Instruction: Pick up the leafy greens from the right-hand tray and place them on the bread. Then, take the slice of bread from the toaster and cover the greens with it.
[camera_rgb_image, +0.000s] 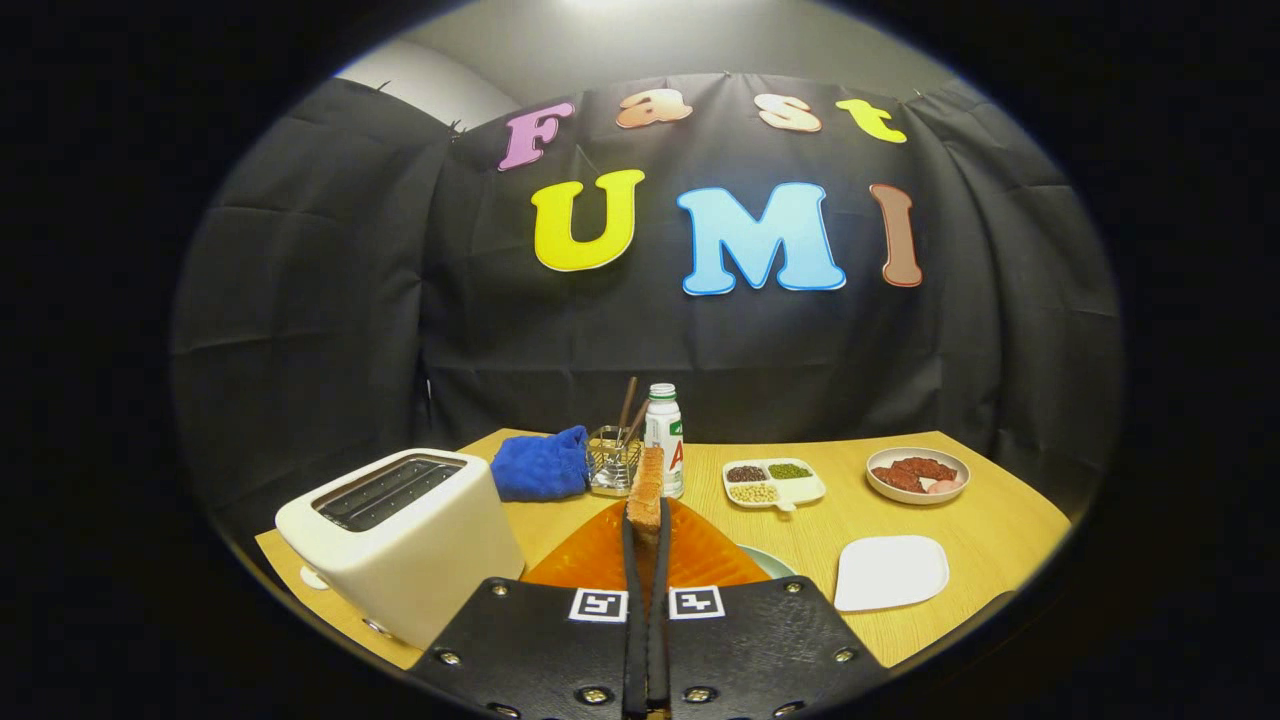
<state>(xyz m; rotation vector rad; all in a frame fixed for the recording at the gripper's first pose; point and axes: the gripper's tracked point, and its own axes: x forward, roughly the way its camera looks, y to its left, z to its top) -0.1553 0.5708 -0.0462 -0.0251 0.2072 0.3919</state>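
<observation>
- Bread (647, 495): a toasted slice stands on edge, pinched between the two fingers of the claw (646, 530), which are pressed nearly together on it
- The slice is held above an orange plate (590, 555) that lies just ahead of the claw on the table (990, 520)
- A green rim (770, 560) peeks out just right of the orange plate; I cannot tell what it belongs to
- Toaster (405, 540): white, left of the claw, touching nothing else, its two slots showing dark from above
- White tray (890, 572): right of the claw, near the table's front edge, its top bare
- Beyond the slice stand a wire basket (612, 462) with brown sticks in it and a white bottle (664, 432) with a green cap, just beside each other
- A blue cloth (543, 464) lies bunched left of the basket, behind the toaster
- A divided dish (773, 483) with dark, green and pale beans sits right of the bottle
- A round bowl (917, 474) holding reddish pieces sits farther right, apart from the dish
</observation>
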